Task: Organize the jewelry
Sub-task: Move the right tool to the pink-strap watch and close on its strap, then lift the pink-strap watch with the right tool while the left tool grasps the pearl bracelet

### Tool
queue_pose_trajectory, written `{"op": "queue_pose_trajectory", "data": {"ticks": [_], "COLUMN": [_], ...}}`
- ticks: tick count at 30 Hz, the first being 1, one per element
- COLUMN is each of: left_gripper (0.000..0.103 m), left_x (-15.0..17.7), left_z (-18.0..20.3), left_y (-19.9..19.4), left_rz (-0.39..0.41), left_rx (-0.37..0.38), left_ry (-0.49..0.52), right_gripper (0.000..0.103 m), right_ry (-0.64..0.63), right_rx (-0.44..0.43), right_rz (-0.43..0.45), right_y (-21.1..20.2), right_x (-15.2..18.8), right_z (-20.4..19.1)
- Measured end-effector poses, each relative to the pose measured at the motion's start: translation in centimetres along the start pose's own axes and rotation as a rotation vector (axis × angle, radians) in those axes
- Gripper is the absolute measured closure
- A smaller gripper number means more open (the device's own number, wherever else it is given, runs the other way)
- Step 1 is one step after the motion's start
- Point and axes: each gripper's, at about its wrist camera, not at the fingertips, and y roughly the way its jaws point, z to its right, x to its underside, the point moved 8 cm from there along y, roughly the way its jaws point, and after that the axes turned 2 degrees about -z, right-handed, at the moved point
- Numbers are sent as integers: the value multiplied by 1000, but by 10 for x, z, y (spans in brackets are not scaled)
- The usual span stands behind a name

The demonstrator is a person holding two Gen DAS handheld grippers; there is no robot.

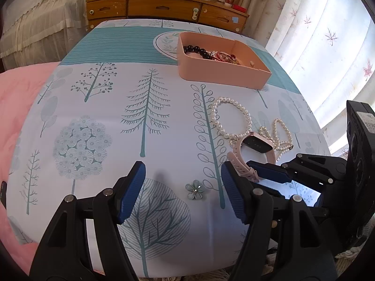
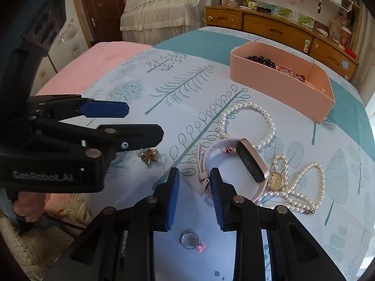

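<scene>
Watch (image 2: 236, 164) lies on the bedspread (image 2: 187, 89) just beside the pearl bracelet (image 2: 248, 121). Light, floppy strap, hard slick case: best pinched at the strap. Right gripper (image 2: 194, 194) brackets the strap end, not yet clamped. Left gripper (image 1: 182, 192) released, straddling the flower brooch (image 1: 195, 189).

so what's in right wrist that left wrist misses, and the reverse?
Right wrist only: a pink-stone ring lying below the right gripper, and a hand on the left gripper's handle. Left wrist only: the flower brooch seen face-up, and sunlit curtains. Both: the pink box, pearl bracelet, pink watch, pearl necklace and the wooden dresser.
</scene>
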Motion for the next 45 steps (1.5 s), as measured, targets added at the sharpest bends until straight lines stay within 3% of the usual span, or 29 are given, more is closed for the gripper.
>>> {"op": "queue_pose_trajectory", "data": {"ticks": [4, 14, 30, 45], "left_gripper": [39, 39, 39, 39], "left_x": [0, 0, -2, -27], "left_z": [-1, -2, 8, 13], "left_y": [2, 3, 16, 42], "left_rz": [-5, -8, -41, -115], "left_rx": [4, 4, -3, 71], "left_ry": [-1, 0, 22, -57], "right_gripper": [92, 94, 94, 94], "right_ry": [3, 21, 136, 261], "right_rx": [5, 40, 117, 137], "right_rz": [-5, 58, 172, 227], "right_y": [2, -14, -51, -68], "right_x": [-1, -7, -16, -9], "right_z": [2, 10, 53, 97]}}
